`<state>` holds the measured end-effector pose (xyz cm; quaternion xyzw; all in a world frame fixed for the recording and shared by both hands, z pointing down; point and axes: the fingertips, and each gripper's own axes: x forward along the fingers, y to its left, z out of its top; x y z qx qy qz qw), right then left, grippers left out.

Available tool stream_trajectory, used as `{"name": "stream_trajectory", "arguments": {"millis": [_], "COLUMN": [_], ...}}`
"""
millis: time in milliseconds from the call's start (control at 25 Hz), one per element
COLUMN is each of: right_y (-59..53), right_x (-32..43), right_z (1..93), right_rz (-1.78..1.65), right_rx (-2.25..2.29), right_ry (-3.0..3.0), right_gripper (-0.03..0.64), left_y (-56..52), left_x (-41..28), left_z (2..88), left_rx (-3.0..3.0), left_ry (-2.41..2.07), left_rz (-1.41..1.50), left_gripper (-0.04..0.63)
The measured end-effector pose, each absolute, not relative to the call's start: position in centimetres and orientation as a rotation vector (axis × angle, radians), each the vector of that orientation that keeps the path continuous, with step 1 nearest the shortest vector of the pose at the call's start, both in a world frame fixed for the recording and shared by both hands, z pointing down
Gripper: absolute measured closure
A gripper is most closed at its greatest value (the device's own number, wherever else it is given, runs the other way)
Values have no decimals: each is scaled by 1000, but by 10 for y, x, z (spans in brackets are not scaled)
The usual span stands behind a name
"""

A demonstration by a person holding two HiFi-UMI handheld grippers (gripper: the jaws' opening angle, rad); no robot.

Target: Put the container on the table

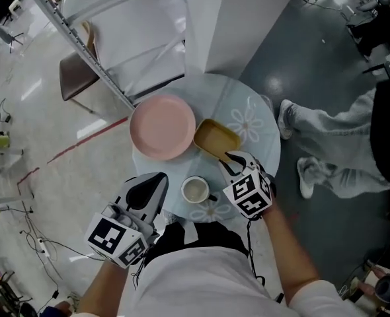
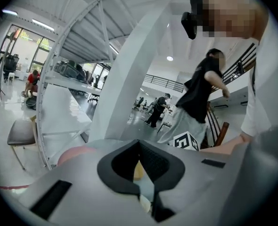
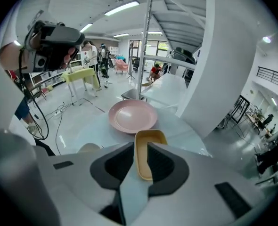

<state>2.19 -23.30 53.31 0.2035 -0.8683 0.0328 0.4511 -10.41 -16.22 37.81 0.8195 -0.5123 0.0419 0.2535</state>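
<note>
A yellow rectangular container lies on the round glass table, beside a pink plate. My right gripper is at the container's near end. In the right gripper view the container runs away from me, its left wall pinched between the jaws of my right gripper, one jaw inside and one outside. My left gripper hovers at the table's near-left edge, shut on nothing. In the left gripper view its jaws meet, with only a sliver of yellow behind them.
A white cup stands between the two grippers near the table's front edge. A person's legs stand right of the table. A white pillar and a slanted white frame rise behind it, with a chair at left.
</note>
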Motion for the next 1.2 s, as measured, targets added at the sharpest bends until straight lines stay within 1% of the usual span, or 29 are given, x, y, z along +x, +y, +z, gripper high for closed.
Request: {"name": "stream_trajectory", "arguments": {"millis": [240, 480, 840, 1200], "right_y": [-228, -223, -205, -193], "right_x": [34, 40, 51, 55], "right_z": [486, 448, 412, 396], "right_rz": [81, 45, 69, 90], "right_rx": [628, 729, 817, 846], "right_ry": [-2211, -2286, -2351, -2390], "right_gripper": [543, 568, 577, 583], "left_y": [-158, -152, -146, -144], "left_x": [-93, -87, -77, -72], "left_z": [350, 341, 329, 326], "left_rx": [2294, 2339, 2381, 2402], "left_ry": [-1365, -1344, -1324, -1312], "left_rz": [128, 133, 128, 143], "left_gripper": [574, 574, 574, 574]}}
